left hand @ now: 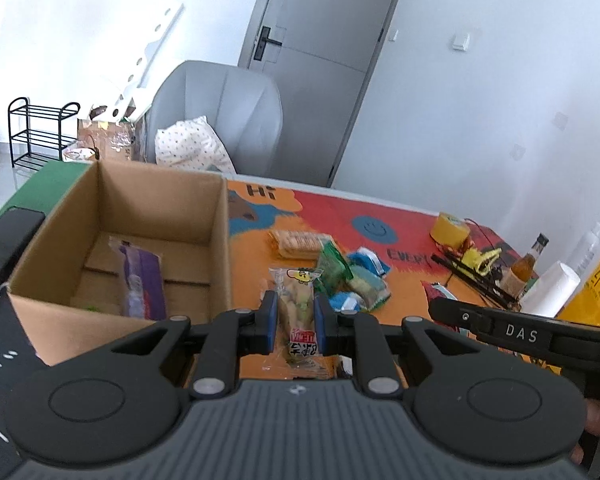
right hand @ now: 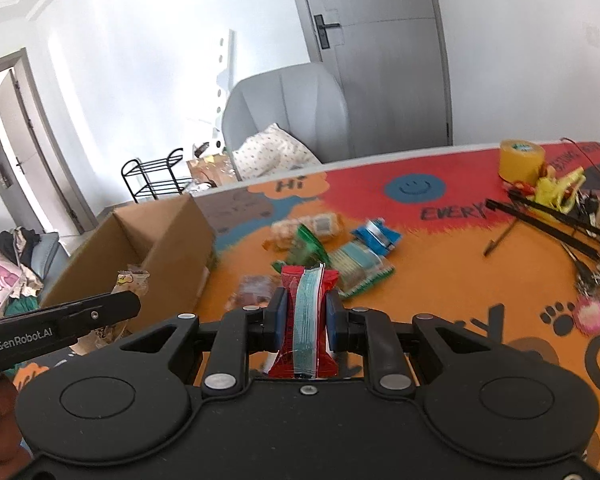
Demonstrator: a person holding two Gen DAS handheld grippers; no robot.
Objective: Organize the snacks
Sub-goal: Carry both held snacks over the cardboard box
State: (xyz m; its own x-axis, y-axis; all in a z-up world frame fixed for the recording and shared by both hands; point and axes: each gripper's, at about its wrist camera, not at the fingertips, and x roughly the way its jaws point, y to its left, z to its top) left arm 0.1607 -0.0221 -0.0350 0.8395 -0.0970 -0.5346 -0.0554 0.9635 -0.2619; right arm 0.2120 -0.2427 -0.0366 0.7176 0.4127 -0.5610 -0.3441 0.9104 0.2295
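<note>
Clear-wrapped tan snack (left hand: 297, 312) upright, clamped beside open cardboard box (left hand: 220, 216); purple packet (left hand: 142, 280) inside. Red-blue packet (right hand: 309, 320) upright, clamped. Loose snacks (right hand: 340, 256) on worktop.

"Hi", "EVERY" on mat (right hand: 440, 264); "GenRobot.AI" on hand-held gripper (right hand: 56, 330)

A gray armchair (left hand: 220, 116) stands at 12 o'clock with a dotted pillow (left hand: 190, 144) on its seat. A gray door (left hand: 320, 60) is behind it. A black wire rack (left hand: 40, 132) stands at 10 o'clock. A yellow tape roll (right hand: 522, 160) sits at 2 o'clock beside a brown bottle (left hand: 526, 264).
</note>
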